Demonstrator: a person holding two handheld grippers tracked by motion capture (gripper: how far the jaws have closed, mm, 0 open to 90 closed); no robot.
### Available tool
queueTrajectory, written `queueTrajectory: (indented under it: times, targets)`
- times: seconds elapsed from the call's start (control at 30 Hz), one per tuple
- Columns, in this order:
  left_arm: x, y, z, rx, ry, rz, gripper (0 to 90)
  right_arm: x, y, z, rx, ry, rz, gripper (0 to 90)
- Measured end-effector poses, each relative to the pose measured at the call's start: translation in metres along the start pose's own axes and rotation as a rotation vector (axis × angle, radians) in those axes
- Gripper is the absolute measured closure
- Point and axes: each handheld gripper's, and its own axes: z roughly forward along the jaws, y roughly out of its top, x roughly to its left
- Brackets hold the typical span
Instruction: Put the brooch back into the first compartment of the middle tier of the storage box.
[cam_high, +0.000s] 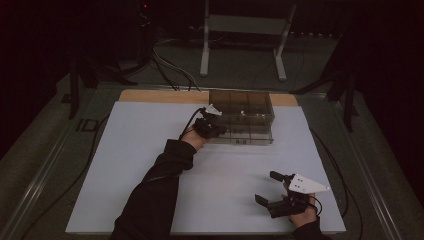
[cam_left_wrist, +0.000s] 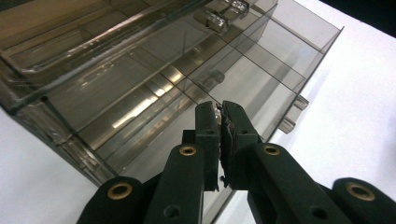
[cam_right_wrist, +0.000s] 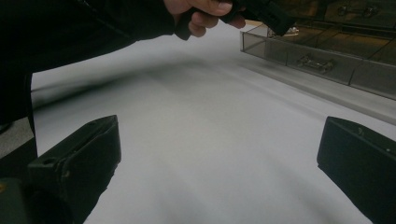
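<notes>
Left fingers (cam_left_wrist: 208, 135) pinched a drawer handle on the organizer (cam_high: 250, 107), right gripper (cam_high: 274, 192) gaped idle; a slipping pinch could drag the box.

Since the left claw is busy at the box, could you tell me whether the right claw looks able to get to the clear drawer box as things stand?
Probably yes: the right claw is open, and bare white table lies between it and the drawer box. The left claw is shut at the box's near left front.

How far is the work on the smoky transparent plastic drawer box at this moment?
Done: the left gripper has reached the front of the smoky transparent plastic drawer box, jaws nearly closed on something small I cannot identify. In hand: that pinch. Left: apparently everything else; the right gripper waits open over the white table sheet.
</notes>
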Motion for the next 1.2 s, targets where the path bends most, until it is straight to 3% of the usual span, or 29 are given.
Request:
queueTrajectory:
  times: [0.07,0.47,0.7,0.73,0.9,1.2]
  targets:
    - [0.001,0.0,-0.001,-0.009,0.001,-0.015,87.1,0.0,0.0,0.0,0.0,0.0,0.001,0.0]
    - [-0.002,0.005,-0.005,-0.045,0.025,0.001,85.9,0.0,0.0,0.0,-0.003,0.005,0.005,0.0]
    - [-0.007,0.007,-0.009,-0.045,0.041,0.014,68.5,0.0,0.0,0.0,-0.003,0.005,0.003,0.0]
    - [-0.008,0.007,-0.01,-0.05,0.032,0.014,61.7,0.0,0.0,0.0,-0.001,0.006,0.005,0.0]
    - [-0.014,0.009,-0.015,-0.049,0.026,0.025,51.0,0.0,0.0,0.001,0.001,0.007,0.003,0.0]
    - [-0.02,0.013,-0.026,-0.072,-0.033,0.035,37.2,0.0,0.0,0.001,-0.002,0.004,-0.001,0.0]
